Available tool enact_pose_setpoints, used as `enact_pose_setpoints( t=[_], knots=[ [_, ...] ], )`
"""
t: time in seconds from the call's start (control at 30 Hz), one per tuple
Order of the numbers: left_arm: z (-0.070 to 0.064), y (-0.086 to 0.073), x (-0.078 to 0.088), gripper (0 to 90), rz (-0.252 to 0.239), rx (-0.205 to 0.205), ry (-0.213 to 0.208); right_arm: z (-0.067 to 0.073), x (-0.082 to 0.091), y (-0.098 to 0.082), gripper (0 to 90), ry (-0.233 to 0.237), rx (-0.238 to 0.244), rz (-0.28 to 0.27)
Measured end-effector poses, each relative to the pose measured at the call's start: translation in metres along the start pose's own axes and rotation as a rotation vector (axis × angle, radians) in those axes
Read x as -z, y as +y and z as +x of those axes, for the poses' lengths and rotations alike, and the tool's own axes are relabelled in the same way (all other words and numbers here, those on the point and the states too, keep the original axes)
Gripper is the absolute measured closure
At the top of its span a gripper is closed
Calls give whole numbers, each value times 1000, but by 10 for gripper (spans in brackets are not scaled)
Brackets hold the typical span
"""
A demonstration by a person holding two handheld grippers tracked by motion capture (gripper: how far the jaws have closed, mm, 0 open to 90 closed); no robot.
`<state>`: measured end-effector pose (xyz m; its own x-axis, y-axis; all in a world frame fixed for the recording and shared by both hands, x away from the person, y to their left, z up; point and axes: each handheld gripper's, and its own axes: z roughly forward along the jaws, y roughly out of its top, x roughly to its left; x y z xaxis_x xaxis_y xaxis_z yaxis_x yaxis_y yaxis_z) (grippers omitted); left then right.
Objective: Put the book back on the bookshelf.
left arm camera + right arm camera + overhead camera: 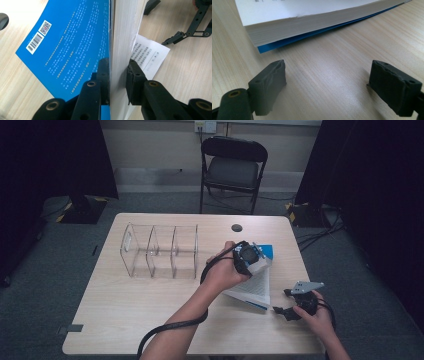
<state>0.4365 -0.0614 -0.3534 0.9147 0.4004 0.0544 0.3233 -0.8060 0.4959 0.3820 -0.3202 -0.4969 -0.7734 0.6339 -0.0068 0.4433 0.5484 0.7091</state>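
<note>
left gripper (117, 72) pinches the page block of a blue-covered book (65, 47), lifted off the pale wooden table (150, 305) in a dim room with a folding chair (233, 167) behind. right gripper (327, 82) sits spread wide, holding nothing, just beside the book's corner. left gripper view reveals a barcode (35, 43); high view adds a clear divided organizer (160, 251), apparently empty.

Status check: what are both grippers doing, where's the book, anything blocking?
Left gripper shut on book, clamping its page block. Right gripper open, low over table, beside book's corner. Clear rack stands left of the book, apart from it.
</note>
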Motion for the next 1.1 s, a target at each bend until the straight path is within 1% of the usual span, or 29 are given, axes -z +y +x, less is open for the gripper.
enact_pose_setpoints(
  t=[0.07,0.13,0.2,0.23,0.3,0.33,0.37,0.43,0.5,0.53,0.57,0.63,0.87,0.93,0.97,1.03,1.07,1.1],
  knots=[
    [0,0,1,758,-3,8,-1,0,0,0,130,-1,0,1],
    [1,1,3,758,8,7,-6,1,-1,1,129,1,8,1],
    [0,2,5,758,14,7,-9,1,-1,1,126,7,5,4],
    [1,2,6,758,23,0,-19,1,-2,2,125,7,11,1],
    [0,3,7,758,24,16,-18,2,-3,3,119,9,6,3],
    [1,3,8,758,31,7,-20,3,-4,3,115,5,10,1],
    [1,4,10,757,32,15,-21,4,-4,4,111,5,3,2],
    [1,6,12,758,31,22,-23,7,-7,5,110,10,13,-15],
    [3,9,16,758,42,12,-26,9,-9,5,110,20,18,-29],
    [3,10,18,758,36,29,-26,10,-10,6,110,17,20,-28],
    [4,10,19,758,34,28,-29,10,-10,6,110,22,18,-28],
    [4,11,20,757,32,36,-29,10,-11,7,110,22,18,-28],
    [1,10,19,757,36,42,-28,12,-14,10,124,17,17,-36],
    [0,10,19,757,40,41,-27,13,-16,12,126,17,4,-37],
    [0,11,19,757,42,34,-27,13,-17,13,126,17,0,-37],
    [-1,11,19,757,47,40,-28,14,-19,15,130,11,3,-40],
    [-1,11,20,757,50,35,-26,15,-19,16,131,3,0,-48],
    [-2,11,20,757,52,35,-24,14,-19,16,136,3,-7,-70]
  ],
)
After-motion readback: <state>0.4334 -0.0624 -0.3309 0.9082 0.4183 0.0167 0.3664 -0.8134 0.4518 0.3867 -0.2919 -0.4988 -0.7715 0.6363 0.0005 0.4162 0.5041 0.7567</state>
